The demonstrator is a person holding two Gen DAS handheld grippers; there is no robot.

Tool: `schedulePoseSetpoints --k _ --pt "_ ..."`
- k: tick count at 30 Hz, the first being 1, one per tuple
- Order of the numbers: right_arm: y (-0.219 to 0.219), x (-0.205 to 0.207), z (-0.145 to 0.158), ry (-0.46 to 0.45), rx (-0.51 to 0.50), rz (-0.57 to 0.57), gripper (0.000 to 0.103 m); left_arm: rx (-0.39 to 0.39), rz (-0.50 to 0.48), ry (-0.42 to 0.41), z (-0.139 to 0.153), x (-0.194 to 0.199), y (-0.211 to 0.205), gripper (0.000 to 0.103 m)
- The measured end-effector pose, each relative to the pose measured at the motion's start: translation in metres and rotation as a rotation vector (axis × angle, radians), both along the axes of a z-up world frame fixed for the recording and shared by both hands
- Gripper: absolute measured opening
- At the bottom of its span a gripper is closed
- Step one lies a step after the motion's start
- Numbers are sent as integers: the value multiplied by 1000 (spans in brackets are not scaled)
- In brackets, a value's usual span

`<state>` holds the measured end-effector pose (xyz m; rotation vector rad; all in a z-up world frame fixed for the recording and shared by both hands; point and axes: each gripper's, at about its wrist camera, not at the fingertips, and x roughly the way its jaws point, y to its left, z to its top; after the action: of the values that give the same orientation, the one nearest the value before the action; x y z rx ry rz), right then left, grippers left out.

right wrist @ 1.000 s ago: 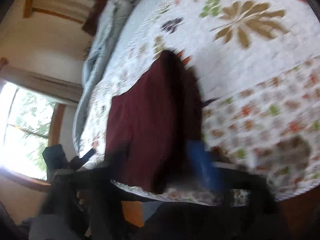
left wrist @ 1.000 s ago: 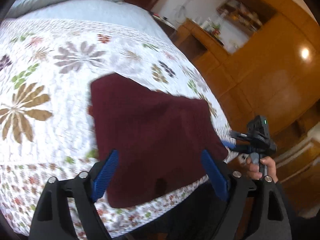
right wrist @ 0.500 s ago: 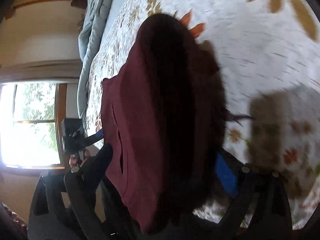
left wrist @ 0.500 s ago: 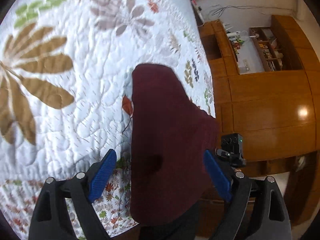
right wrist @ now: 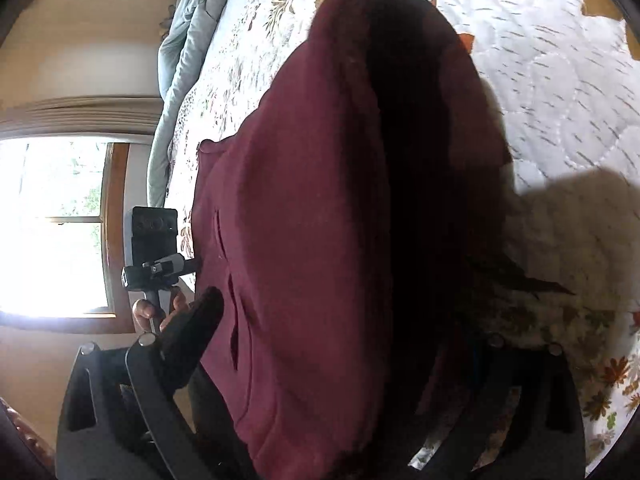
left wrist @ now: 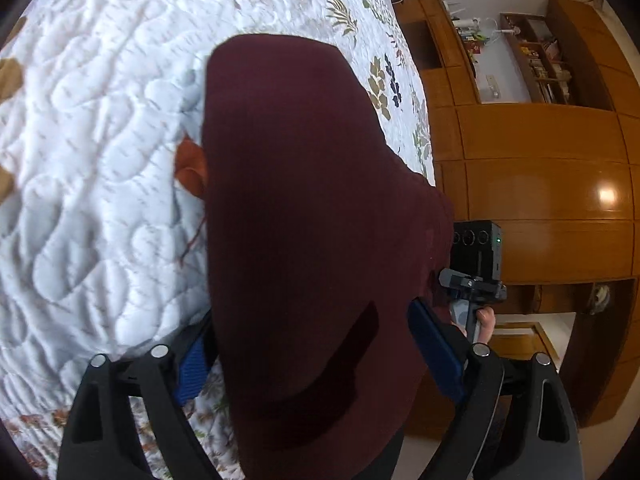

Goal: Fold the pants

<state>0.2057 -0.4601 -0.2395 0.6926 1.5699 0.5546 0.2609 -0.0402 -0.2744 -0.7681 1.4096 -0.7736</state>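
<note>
1. Two hand-held grippers are seen over a white quilted bedspread with a leaf and flower print (left wrist: 100,152).
2. One dark maroon pair of fabric pants (left wrist: 304,208), folded into a thick stack, is seen lying on the bedspread directly ahead of both grippers, its near end hanging over the bed edge.
3. The left gripper (left wrist: 320,356) is found with its blue-padded fingers (left wrist: 436,348) spread wide; the near end of the pants is between them, and no pad is seen pressing on the cloth. The jaws have just been opening slightly.
4. The right gripper (right wrist: 340,344) is seen with one dark finger (right wrist: 192,332) clear of the cloth on its left; the other finger is lost in shadow beneath the pants, so its state cannot be told.
5. A person's hand (right wrist: 160,312) is seen on the left gripper's handle, to the left of the right gripper.
6. Wooden cabinets (left wrist: 540,200) are noted to the right of the left gripper; a bright window (right wrist: 52,228) to the left of the right gripper.
</note>
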Motion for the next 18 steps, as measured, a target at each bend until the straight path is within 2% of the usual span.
schedulePoseSetpoints --k 2,3,6,7,9,15,18 --pt "7 3 3 -8 0 5 96 3 1 -14 0 0 0 89" --pt "11 3 4 -15 -7 11 87 5 2 -24 0 1 0 88" --pt "23 3 7 -36 -71 20 66 69 14 -40 -1 -2 2 60" --pt "24 2 8 -43 -75 13 63 67 27 -32 -4 -3 5 53" --pt "26 0 13 -58 -81 6 54 62 40 -30 -3 -5 9 45" --pt "44 -4 37 -121 -113 1 41 58 57 -61 8 -9 8 37" --pt "59 -3 56 -154 -118 11 38 42 61 -81 17 -12 8 36"
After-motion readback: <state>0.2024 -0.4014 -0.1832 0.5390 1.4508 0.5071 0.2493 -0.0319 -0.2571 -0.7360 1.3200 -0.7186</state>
